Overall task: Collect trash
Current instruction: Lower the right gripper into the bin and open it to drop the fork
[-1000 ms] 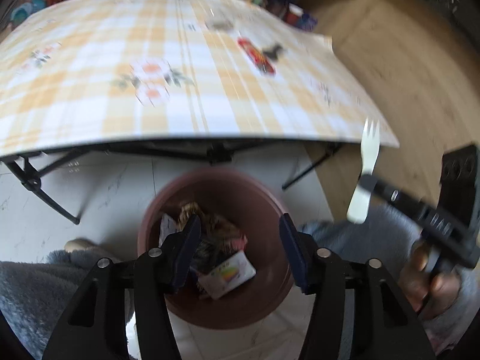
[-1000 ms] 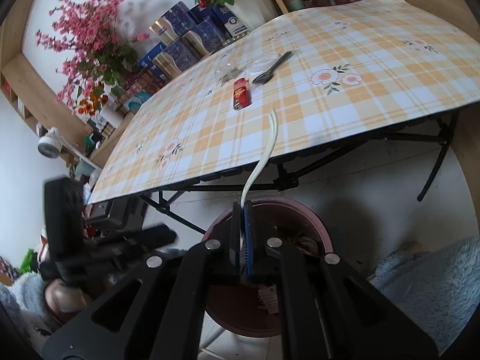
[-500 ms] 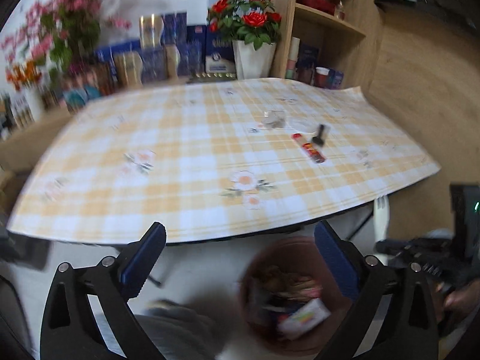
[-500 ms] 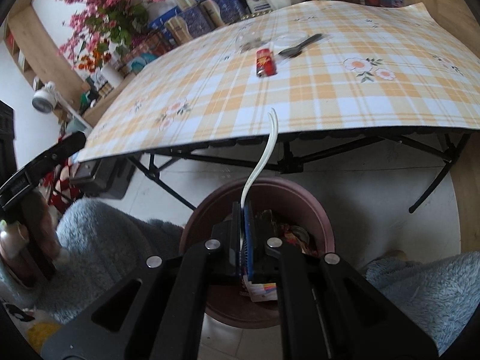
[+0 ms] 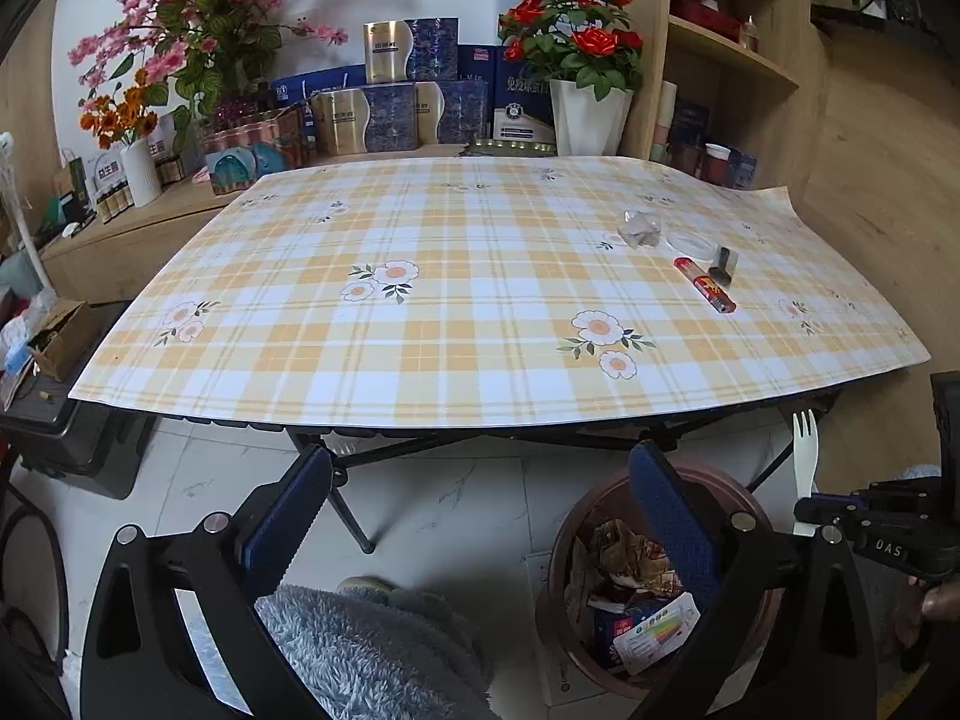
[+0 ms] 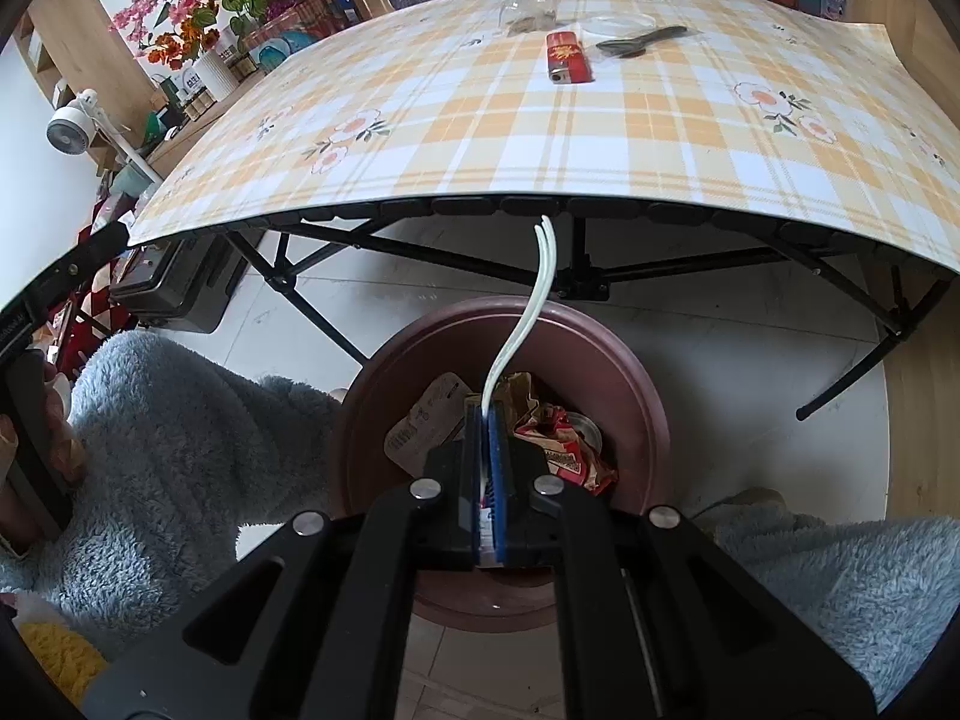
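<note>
A brown round bin [image 6: 498, 348] [image 5: 744, 498] with wrappers and a carton inside stands on the floor in front of the table. My right gripper [image 6: 489, 414] is shut on the handle of a white plastic fork [image 6: 528, 300] [image 5: 804, 462] and hangs right over the bin's mouth. My left gripper [image 5: 480, 498] is open and holds nothing, raised left of the bin and facing the checked tablecloth [image 5: 480, 288]. On the cloth lie a red lighter [image 5: 705, 291] [image 6: 567, 57], a black spoon [image 6: 642, 42], a clear lid [image 5: 687, 240] and a crumpled clear wrapper [image 5: 639, 228].
The folding table's black legs [image 6: 606, 276] cross just behind the bin. My fluffy grey-blue trouser legs [image 6: 180, 432] flank it. Boxes, flower pots [image 5: 588, 114] and a wooden shelf [image 5: 732, 60] line the wall behind the table. A black case [image 6: 174, 282] sits on the floor at left.
My left gripper opened wide, lifted from the bin and tilted up toward the table. My right gripper carried the fork over the bin and tipped further downward.
</note>
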`<state>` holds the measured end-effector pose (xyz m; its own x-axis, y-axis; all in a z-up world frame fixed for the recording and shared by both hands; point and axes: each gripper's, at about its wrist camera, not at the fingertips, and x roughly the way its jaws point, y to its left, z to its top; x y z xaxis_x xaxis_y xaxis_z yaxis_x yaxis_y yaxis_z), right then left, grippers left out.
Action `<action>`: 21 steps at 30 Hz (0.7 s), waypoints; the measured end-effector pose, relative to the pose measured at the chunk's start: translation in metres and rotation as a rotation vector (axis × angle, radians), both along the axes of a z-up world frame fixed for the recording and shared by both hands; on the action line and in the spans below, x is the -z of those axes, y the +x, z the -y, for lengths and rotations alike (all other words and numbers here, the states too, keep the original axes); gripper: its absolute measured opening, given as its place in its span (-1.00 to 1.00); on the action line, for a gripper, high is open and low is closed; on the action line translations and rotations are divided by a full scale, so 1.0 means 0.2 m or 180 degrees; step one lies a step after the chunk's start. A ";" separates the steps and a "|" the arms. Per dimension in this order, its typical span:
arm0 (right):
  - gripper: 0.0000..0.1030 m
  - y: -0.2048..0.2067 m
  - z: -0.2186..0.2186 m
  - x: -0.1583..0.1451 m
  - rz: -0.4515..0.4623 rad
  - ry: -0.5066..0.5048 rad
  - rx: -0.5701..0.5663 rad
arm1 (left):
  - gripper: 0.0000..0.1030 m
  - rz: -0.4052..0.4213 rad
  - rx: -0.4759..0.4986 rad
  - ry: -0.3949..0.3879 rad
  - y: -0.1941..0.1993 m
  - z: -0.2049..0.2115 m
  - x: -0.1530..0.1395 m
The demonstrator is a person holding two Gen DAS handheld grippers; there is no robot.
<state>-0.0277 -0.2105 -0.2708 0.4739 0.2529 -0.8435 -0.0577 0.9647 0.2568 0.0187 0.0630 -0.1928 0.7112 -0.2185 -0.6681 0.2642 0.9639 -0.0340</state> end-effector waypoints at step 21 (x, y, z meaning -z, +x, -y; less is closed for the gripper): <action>-0.87 0.02 -0.04 0.08 -0.0253 -0.0054 -0.0092 | 0.88 -0.0046 -0.0075 -0.0027 0.00 -0.02 0.01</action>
